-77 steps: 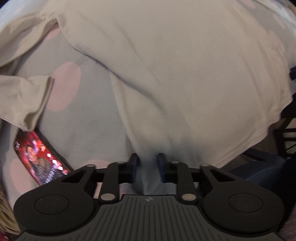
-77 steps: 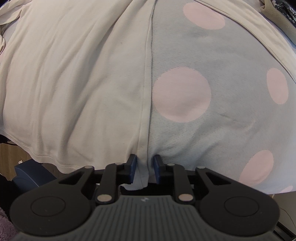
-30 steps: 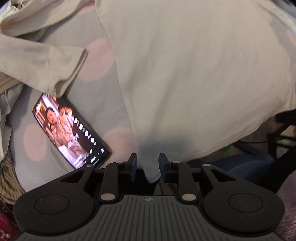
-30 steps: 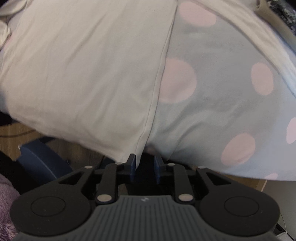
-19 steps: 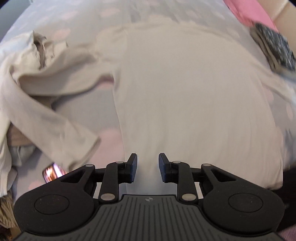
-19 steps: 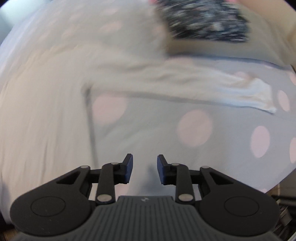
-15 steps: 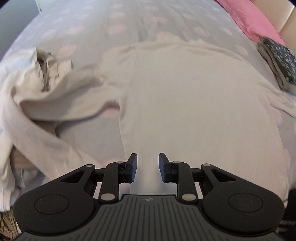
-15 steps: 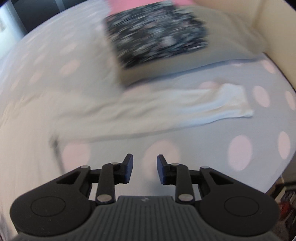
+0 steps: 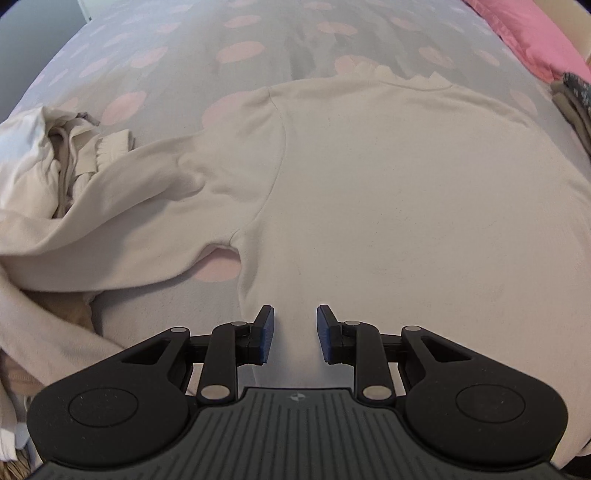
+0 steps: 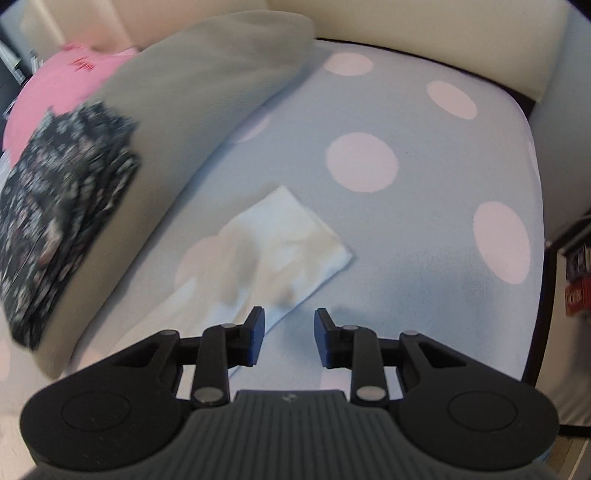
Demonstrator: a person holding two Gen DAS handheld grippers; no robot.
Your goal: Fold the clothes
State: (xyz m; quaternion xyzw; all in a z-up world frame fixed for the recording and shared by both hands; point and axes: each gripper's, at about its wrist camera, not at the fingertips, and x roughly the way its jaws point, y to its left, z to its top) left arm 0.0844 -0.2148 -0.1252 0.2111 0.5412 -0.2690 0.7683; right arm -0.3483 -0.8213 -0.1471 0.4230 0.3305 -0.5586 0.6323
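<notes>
A cream long-sleeved shirt (image 9: pixel 406 206) lies flat on the polka-dot bed cover (image 9: pixel 236 51), collar at the far end. One sleeve (image 9: pixel 129 206) trails off to the left over a heap of clothes. My left gripper (image 9: pixel 291 334) hovers open over the shirt's body near its left side seam, with nothing between the pads. In the right wrist view the other sleeve's cuff end (image 10: pixel 288 251) lies on the cover (image 10: pixel 424 229). My right gripper (image 10: pixel 289 338) is open just short of that cuff, and the cloth reaches its left finger (image 10: pixel 255 334).
Pale crumpled clothes (image 9: pixel 40 162) are heaped at the left. A folded dark patterned garment (image 10: pixel 62 206) rests on a grey pillow (image 10: pixel 207 81), with a pink pillow (image 10: pixel 62 85) behind. The cream headboard (image 10: pixel 406 18) lies beyond, and the bed drops off at the right (image 10: pixel 535 258).
Both grippers left the shirt's hem at the bed edge. The left moved up over the shirt's body. The right swung across to the sleeve cuff, and its jaws stand a little wider.
</notes>
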